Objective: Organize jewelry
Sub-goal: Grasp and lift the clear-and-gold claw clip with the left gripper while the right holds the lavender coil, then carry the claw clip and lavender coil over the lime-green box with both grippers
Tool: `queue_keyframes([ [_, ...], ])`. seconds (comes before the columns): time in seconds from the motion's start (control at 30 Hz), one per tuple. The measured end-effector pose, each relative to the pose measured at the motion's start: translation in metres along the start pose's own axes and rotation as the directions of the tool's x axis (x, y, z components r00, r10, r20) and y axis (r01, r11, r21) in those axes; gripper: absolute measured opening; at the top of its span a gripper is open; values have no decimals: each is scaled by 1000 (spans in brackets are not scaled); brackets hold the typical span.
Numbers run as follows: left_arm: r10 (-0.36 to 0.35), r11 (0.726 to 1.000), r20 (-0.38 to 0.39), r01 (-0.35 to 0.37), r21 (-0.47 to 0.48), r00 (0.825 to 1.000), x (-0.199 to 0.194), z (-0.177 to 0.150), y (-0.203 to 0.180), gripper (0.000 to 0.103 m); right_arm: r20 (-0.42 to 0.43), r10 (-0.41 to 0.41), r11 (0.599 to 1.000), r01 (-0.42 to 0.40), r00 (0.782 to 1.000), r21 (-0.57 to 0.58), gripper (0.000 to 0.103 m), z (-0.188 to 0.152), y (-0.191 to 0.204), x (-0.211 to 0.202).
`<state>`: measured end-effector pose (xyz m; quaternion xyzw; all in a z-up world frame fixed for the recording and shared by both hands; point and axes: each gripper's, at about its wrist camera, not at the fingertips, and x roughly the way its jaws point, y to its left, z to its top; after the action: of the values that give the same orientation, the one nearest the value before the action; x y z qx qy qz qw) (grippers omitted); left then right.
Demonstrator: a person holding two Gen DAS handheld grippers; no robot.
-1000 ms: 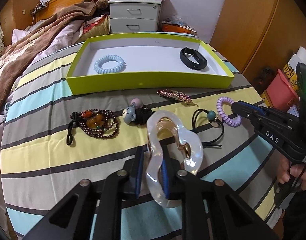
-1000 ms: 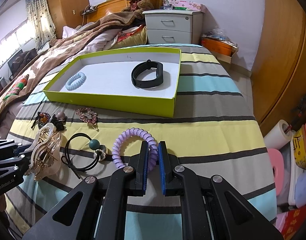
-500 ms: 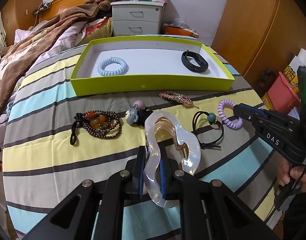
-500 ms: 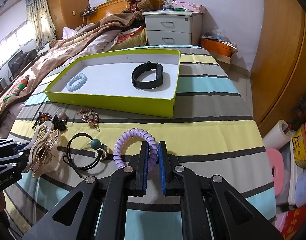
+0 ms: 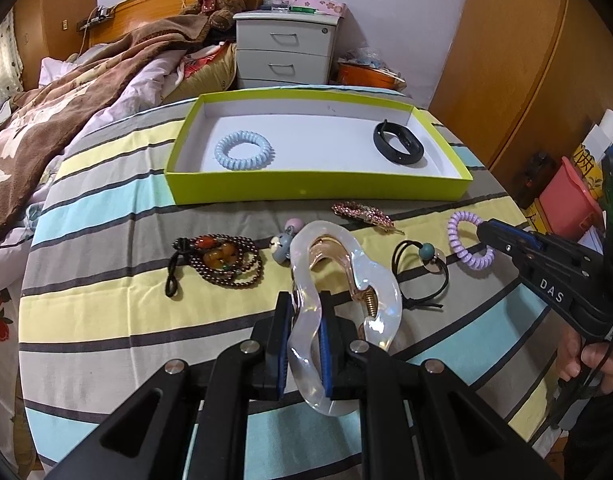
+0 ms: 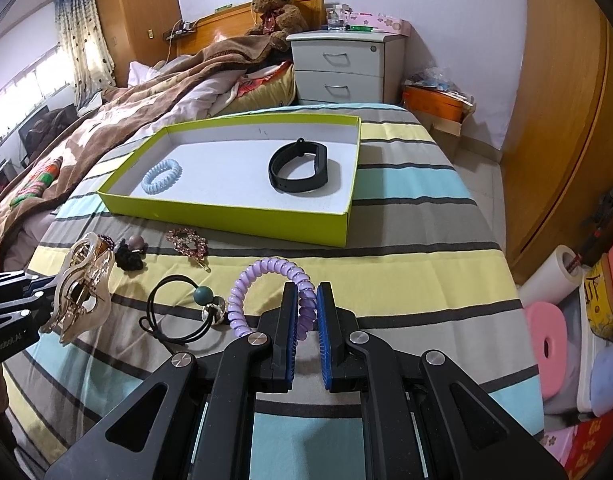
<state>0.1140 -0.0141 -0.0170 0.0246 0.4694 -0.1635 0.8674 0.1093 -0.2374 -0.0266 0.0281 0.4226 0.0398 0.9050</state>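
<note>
Your left claw pinches the clear hair clip; your right claw pinches the purple coil tie. The slick clip may slip before reaching the tray at 12 o'clock.

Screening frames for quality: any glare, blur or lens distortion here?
Left wrist view: sharp, strong fisheye bending at the edges, highlights glinting on the clear hair claw. Right wrist view: sharp too, dark vignette in the corners, bright window at left, soft shadow beside the black band.
</note>
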Motion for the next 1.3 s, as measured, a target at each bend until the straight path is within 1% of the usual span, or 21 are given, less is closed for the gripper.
queue_keyframes([
  [0.3, 8, 1000, 28, -8, -16, 1000, -11, 7, 5, 13, 36, 16, 1000, -17, 999, 2, 10, 7, 2, -14],
  [0.67, 5, 1000, 59, -3, -25, 998, -19, 27, 9, 13, 73, 24, 1000, -24, 997, -8, 10, 22, 5, -26],
  [0.9, 10, 999, 81, -7, -40, 997, -21, 47, 18, 13, 87, 26, 999, -24, 996, -23, 10, 38, 9, -25],
  [1.3, 24, 997, 94, -18, -71, 995, -9, 85, 39, 13, 89, 40, 999, -37, 995, -36, 10, 73, 18, -8],
])
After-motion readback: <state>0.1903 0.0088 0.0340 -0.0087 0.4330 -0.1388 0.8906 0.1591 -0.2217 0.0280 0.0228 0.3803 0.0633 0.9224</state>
